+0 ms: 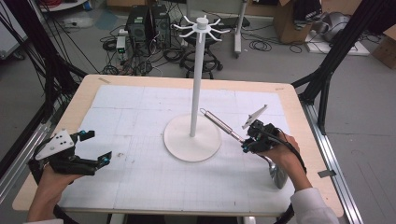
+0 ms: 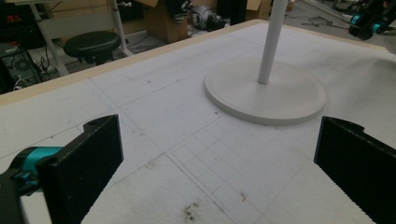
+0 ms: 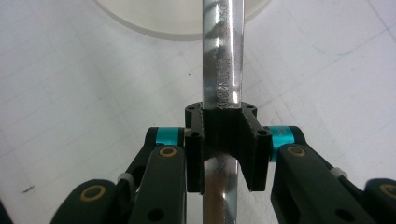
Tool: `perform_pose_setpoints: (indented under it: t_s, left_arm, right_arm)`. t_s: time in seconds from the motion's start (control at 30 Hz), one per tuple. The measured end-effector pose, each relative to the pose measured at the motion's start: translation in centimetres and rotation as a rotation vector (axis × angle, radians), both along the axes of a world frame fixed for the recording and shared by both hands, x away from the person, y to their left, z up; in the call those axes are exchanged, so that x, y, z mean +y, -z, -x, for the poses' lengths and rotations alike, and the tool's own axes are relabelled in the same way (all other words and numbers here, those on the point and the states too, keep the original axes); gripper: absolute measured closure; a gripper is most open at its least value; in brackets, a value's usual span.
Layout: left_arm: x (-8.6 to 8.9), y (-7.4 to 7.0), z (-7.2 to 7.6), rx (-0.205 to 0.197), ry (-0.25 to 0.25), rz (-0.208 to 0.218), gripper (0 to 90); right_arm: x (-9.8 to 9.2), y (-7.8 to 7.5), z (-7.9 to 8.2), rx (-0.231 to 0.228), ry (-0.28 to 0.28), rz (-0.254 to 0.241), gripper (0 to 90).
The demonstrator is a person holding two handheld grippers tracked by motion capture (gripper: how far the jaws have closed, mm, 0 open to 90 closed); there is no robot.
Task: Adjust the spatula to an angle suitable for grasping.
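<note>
Table mat [image 1: 140, 186] close-up: right gripper [image 3: 223, 144] clamps engraved steel handle [image 3: 223, 56].

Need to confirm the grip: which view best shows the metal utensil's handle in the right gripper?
The right gripper view: the jaws of the right gripper are shut on the handle. The high view shows the whole utensil, small.

The high view looks forward and down from the near edge of the table [image 1: 84, 95], taking in its whole top and the floor beyond at 12 o'clock. The left gripper view sits low over the mat, near it, facing the stand [image 2: 266, 91] at about 1 o'clock. The right gripper view looks almost straight down from very close, along a metal handle [image 3: 223, 56] toward 12 o'clock. All 3 views share the stand's base [image 1: 192, 138] [image 3: 182, 18].
</note>
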State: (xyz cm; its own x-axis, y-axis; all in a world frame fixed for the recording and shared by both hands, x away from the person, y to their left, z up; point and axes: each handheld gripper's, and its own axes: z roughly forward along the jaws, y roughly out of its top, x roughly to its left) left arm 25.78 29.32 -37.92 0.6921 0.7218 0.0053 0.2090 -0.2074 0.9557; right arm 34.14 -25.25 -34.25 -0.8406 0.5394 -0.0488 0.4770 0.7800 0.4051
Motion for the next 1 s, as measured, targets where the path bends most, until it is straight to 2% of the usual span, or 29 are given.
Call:
perform_pose_setpoints:
  t_s: [0.13, 0.3, 0.53, 0.8, 1.0]
  left_arm:
    - [-0.2, 0.0, 0.0, 0.0, 0.002, -0.002, 1.8]
    - [-0.3, 0.0, 0.2, 0.002, 0.012, -0.005, 1.8]
    - [-0.2, -0.1, 0.3, -0.004, 0.01, -0.005, 1.8]
    - [-0.3, -0.2, 0.2, -0.008, 0.013, -0.002, 1.7]
    - [-0.4, -0.3, 0.0, -0.006, 0.013, 0.0, 1.7]
  right_arm:
    - [-0.8, -0.7, 0.6, -0.018, -0.011, -0.038, 74.7]
    - [-1.5, -1.6, 1.4, -0.034, -0.064, -0.081, 74.7]
    - [-1.8, -2.8, 2.4, -0.053, -0.142, -0.179, 74.6]
    - [-1.0, -3.9, 3.1, -0.073, -0.232, -0.306, 74.7]
    - [0.5, -4.5, 3.8, -0.1, -0.296, -0.368, 74.6]
